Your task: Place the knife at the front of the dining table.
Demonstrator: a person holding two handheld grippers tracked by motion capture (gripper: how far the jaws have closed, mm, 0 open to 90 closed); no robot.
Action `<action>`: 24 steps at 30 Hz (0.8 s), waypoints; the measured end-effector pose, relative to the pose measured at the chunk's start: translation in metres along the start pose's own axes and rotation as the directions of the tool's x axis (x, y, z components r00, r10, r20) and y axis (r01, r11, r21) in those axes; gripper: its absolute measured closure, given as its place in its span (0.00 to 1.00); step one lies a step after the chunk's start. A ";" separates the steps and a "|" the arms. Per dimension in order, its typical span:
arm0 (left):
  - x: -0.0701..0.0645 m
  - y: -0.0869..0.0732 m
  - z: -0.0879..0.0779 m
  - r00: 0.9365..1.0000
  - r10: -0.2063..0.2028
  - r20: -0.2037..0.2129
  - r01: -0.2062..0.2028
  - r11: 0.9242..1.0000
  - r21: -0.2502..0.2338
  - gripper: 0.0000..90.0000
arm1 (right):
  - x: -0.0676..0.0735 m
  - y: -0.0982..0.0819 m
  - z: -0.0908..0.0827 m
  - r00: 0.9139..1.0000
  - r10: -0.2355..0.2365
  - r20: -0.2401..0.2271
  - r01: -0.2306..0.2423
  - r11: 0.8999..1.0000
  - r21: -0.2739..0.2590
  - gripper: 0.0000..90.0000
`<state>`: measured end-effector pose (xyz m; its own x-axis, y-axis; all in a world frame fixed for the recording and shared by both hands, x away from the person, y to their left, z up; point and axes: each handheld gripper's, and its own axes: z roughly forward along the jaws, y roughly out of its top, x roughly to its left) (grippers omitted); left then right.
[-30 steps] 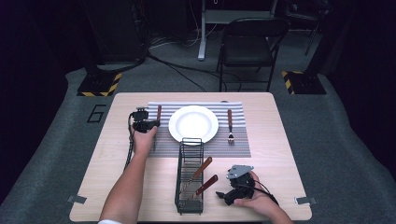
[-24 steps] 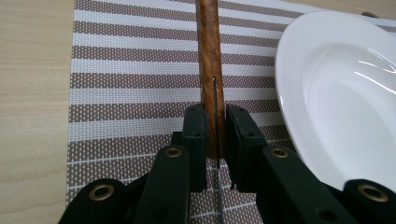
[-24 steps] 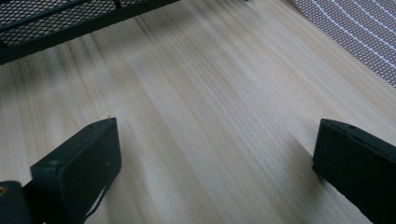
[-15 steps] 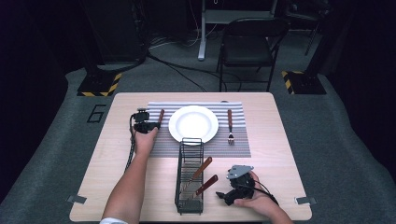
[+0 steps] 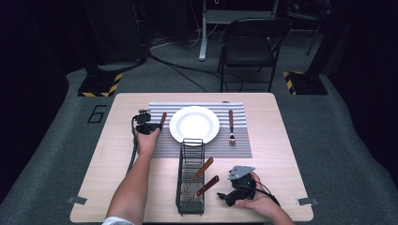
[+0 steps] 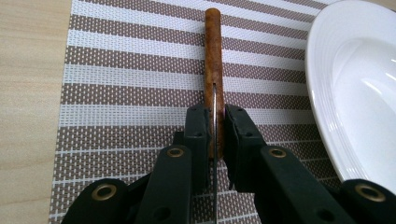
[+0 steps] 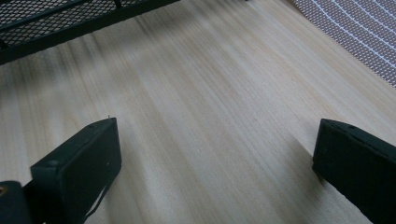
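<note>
A knife with a brown wooden handle lies over the striped placemat, just left of the white plate. My left gripper is shut on the knife where the metal blade meets the handle, and the handle points away from me. From above, the left gripper sits at the mat's left edge with the knife handle beside the plate. My right gripper rests near the table's front edge. Its jaws stand wide open over bare wood.
A black wire rack stands in front of the plate and holds two wooden-handled utensils. A fork lies on the placemat right of the plate. The rack's edge is near the right gripper. A chair stands beyond the table.
The left gripper and the knife have edged slightly toward the near side of the mat. The right gripper has stayed where it was.
</note>
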<state>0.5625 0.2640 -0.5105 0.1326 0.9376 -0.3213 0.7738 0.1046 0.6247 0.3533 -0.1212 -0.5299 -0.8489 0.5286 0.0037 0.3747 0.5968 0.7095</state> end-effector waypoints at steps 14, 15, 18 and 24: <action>0.004 0.001 -0.002 1.000 -0.007 -0.011 0.007 1.000 -0.007 0.83 | 0.000 0.000 0.000 1.000 -0.002 -0.002 0.002 1.000 0.000 0.00; 0.005 0.000 -0.003 1.000 -0.005 -0.006 0.005 1.000 -0.001 0.81 | 0.000 0.000 0.000 1.000 -0.002 -0.002 0.002 1.000 0.000 0.00; 0.005 -0.001 -0.003 1.000 -0.007 -0.011 0.006 1.000 -0.007 0.79 | 0.000 0.000 0.000 1.000 -0.002 -0.002 0.002 1.000 0.000 0.00; 0.005 -0.003 -0.005 1.000 0.001 0.001 -0.001 1.000 -0.003 0.77 | -0.001 0.000 0.000 1.000 -0.012 -0.005 0.012 1.000 0.003 0.00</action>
<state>0.5574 0.2700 -0.5106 0.1339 0.9375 -0.3212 0.7721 0.1045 0.6268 0.3536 -0.1218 -0.5299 -0.8552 0.5183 -0.0013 0.3656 0.6049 0.7074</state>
